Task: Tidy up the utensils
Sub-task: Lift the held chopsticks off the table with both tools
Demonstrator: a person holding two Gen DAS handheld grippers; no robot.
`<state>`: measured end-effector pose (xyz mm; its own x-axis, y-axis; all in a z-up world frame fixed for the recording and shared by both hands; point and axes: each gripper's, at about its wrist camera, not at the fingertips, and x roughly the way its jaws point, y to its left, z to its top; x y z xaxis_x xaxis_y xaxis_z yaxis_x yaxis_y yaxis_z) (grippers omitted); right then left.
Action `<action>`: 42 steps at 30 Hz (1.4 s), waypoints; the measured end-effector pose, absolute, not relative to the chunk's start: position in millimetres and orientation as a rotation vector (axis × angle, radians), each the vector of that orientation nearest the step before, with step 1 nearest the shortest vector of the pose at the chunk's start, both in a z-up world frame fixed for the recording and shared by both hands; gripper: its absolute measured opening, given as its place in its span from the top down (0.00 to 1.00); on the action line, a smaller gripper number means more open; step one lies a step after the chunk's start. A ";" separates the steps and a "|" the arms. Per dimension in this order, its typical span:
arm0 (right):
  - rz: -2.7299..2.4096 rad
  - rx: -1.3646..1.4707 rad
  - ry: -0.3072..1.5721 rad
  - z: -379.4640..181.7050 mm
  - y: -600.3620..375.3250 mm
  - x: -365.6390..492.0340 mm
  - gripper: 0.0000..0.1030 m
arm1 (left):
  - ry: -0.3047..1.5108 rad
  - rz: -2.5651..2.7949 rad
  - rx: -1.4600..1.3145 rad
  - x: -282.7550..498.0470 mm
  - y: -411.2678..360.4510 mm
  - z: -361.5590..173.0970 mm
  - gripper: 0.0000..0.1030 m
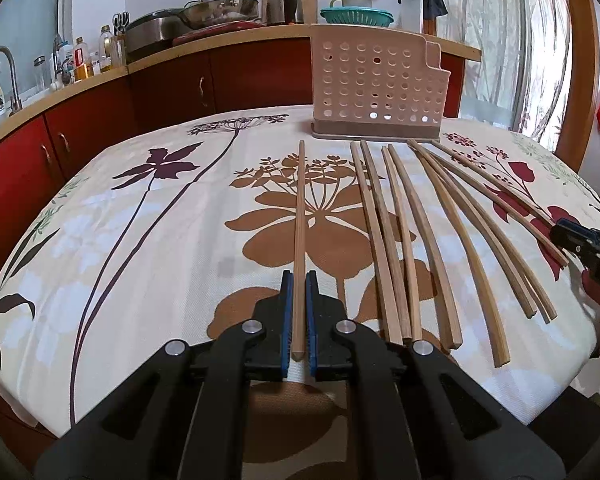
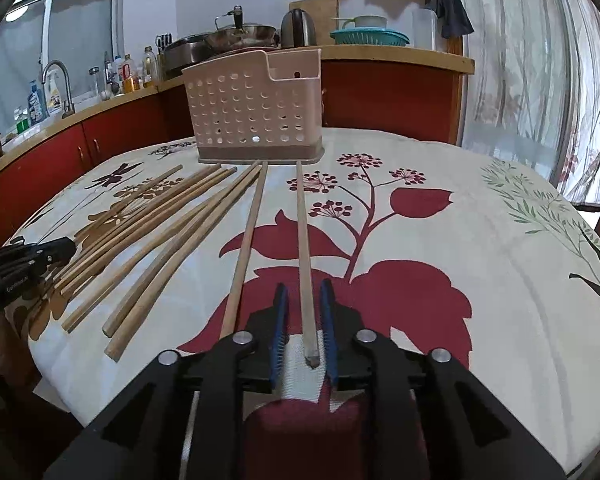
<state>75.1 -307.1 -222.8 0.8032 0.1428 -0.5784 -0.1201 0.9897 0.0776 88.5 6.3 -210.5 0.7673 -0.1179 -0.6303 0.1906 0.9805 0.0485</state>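
While lying lengthwise toward the perforated utensil holder (image 1: 380, 84), leftmost chopstick (image 1: 299, 240) sits straight between the left gripper (image 1: 299, 320) pads, blue faces close on either side, thick butt end nearest the camera. Looks nipped or just about nipped; contact not clear enough to call. Over on the far side, rightmost chopstick (image 2: 305, 256) runs the same way, butt end inside the right gripper (image 2: 304, 320), fingers parted with daylight both sides, so open, not gripping. Neighbouring chopstick (image 2: 244, 252) just outside its left finger. Remaining chopsticks (image 1: 440, 232) fanned between the two grippers on the floral tablecloth (image 1: 140, 220), tips all toward the holder at the table's far edge. Each gripper nearest its own outer stick; likely a lift along the stick's axis, then tipping upright into the holder.
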 end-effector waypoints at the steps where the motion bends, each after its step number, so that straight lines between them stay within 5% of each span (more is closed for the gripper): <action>1: 0.140 0.038 0.616 -223.3 -307.1 74.2 0.81 | 0.675 -0.167 0.111 88.5 6.3 -210.7 0.93; 9: 0.151 0.084 0.570 -228.6 -316.2 69.9 0.91 | 0.653 -0.161 0.099 86.3 7.0 -212.7 0.93; 21: 0.140 0.103 0.539 -216.4 -320.9 67.5 0.93 | 0.619 -0.143 0.095 80.1 9.7 -205.6 0.94; 42: 0.152 0.051 0.352 -121.3 -309.6 42.7 0.93 | 0.416 -0.162 0.051 44.5 25.1 -103.6 0.94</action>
